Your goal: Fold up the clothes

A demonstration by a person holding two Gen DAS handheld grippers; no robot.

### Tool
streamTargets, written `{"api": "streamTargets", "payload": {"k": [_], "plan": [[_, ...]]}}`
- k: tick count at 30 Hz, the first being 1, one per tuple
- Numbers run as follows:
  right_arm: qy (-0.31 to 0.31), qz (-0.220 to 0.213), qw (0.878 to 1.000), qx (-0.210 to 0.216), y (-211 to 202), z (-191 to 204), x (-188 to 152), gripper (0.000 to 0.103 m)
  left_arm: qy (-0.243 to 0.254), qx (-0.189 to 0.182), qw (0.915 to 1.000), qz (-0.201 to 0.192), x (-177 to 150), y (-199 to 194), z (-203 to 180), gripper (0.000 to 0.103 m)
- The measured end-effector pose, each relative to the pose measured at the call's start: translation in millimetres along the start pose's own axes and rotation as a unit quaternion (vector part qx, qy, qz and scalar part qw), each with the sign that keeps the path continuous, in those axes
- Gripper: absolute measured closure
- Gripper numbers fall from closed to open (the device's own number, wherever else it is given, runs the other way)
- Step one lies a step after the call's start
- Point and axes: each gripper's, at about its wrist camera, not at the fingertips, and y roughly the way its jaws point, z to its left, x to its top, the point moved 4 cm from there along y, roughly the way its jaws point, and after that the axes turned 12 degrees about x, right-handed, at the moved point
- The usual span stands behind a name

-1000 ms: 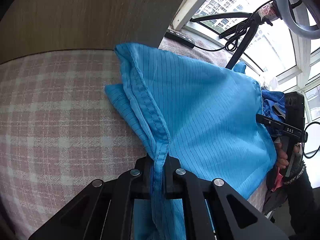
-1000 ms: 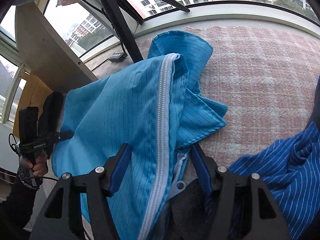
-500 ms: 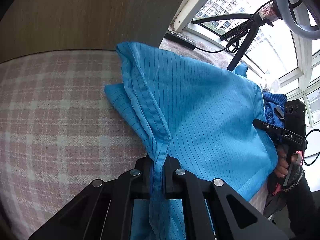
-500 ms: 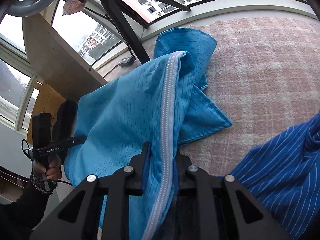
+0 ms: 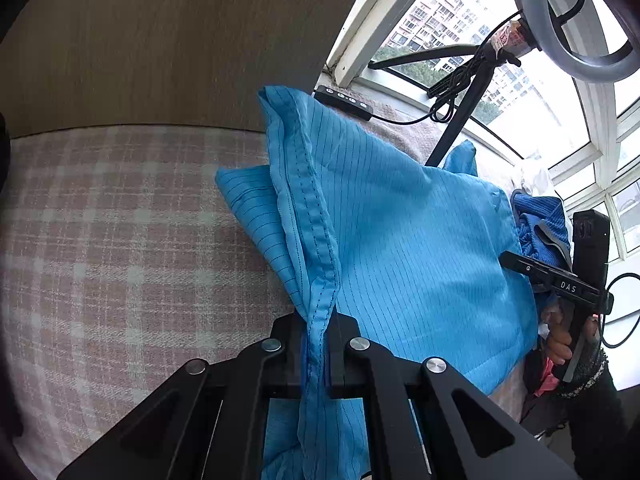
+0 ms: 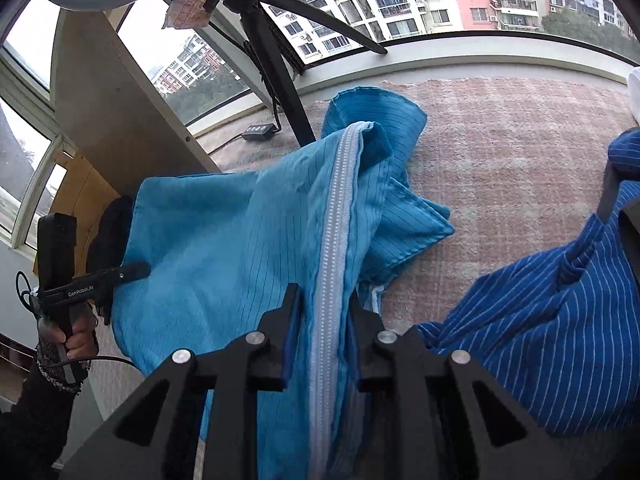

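Note:
A light blue pinstriped jacket (image 5: pixel 408 240) with a white zipper (image 6: pixel 334 216) is held up between both grippers over a pink plaid blanket (image 5: pixel 100 240). My left gripper (image 5: pixel 318 344) is shut on its stitched hem edge. My right gripper (image 6: pixel 324 312) is shut on the zipper edge, with the fabric bunched between the fingers. The jacket's far part rests on the blanket (image 6: pixel 520 152). Each gripper shows in the other's view, the right one (image 5: pixel 520 266) at the jacket's right edge, the left one (image 6: pixel 132 270) at its left edge.
A dark blue striped garment (image 6: pixel 552 344) lies at the right, also in the left wrist view (image 5: pixel 540 220). A black tripod (image 6: pixel 276 76) and a cabled remote (image 5: pixel 344 98) stand at the back by the window. A wooden panel (image 5: pixel 160 40) bounds the left.
My right gripper closed on the jacket's zipper edge. The jacket has lifted and pulled tauter between the two grippers. The left gripper has kept its hold.

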Motion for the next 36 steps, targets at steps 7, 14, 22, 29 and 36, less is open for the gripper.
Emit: {"api": "streamTargets", "payload": {"k": [7,14,22,29,36], "plan": [[-0.046,-0.012,0.999,0.016,10.3,-20.6,2.9,0.030,0.005,0.015,0.9999,0.006,-4.3,12.2,-2.1,0.099],[-0.038,-0.026,0.993,0.113,31.9,-13.8,11.7,0.075,0.002,0.007,0.9999,0.008,-7.0,20.1,2.5,0.099],[-0.030,-0.070,0.986,0.145,-1.9,5.4,5.7,0.095,-0.005,-0.006,0.9998,-0.020,-7.3,-13.0,-6.4,0.099],[-0.034,-0.115,0.983,0.142,-44.8,37.0,-9.7,0.097,0.013,-0.012,0.9981,-0.059,-19.7,-71.1,-19.2,0.099],[-0.029,-0.089,0.989,0.118,-45.6,54.7,-18.2,0.097,-0.004,-0.004,0.9997,-0.024,-34.6,-74.4,-5.2,0.099]]}}
